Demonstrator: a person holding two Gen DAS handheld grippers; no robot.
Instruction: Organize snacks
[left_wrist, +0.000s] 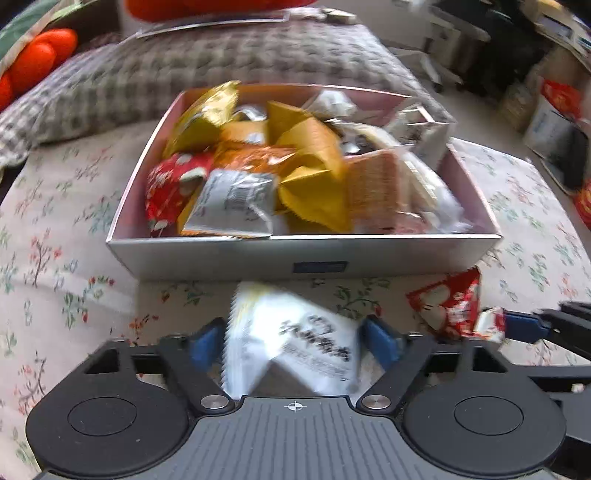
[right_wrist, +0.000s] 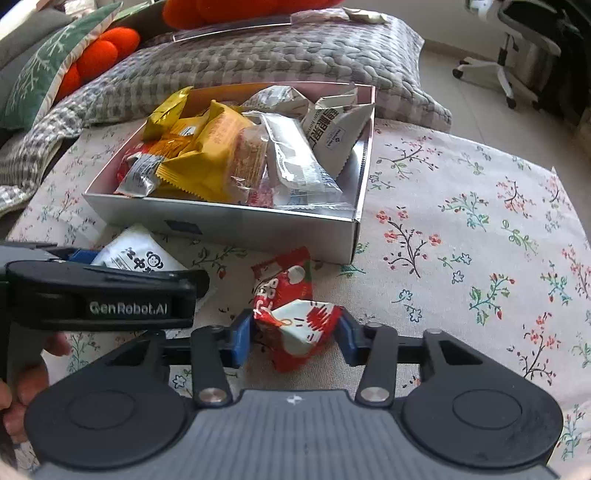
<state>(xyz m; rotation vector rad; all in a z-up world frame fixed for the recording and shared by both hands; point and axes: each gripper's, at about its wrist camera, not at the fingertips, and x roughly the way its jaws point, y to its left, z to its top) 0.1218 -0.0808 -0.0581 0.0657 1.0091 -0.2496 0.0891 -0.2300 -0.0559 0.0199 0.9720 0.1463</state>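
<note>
- White packet (left_wrist: 291, 343): lies on the flowered cloth (right_wrist: 461, 221) just in front of the box (left_wrist: 303, 254), between the blue pads of the left tool (left_wrist: 293, 339). Pads sit at both of its side edges; the view is blurred, so I cannot tell if they press yet or only bracket it.
- Red packet (right_wrist: 295, 325): on the cloth in front of the box's near right corner, pinched between the pads of the right tool (right_wrist: 293, 338). The wrapper bulges and creases between the pads, so I read this as a real grip.
- Long axes: the white packet runs roughly away from the left tool toward the box, sawtooth end pointing at the box wall, slightly skewed. The red packet also runs away from its tool toward the box, near end crumpled in the grip.
- Box: open, already heaped with yellow, orange, red and silver snacks; little free room shows, mostly at the near right.
- Risks, as judged:
  - Glossy wrappers held near one end could slip or swing on lifting.
  - Both tools are close together; lifting at once could knock one against the other.
  - Dropping onto the heap could let a packet slide over the low wall.
  - Squeezing harder may crush the contents.
</note>
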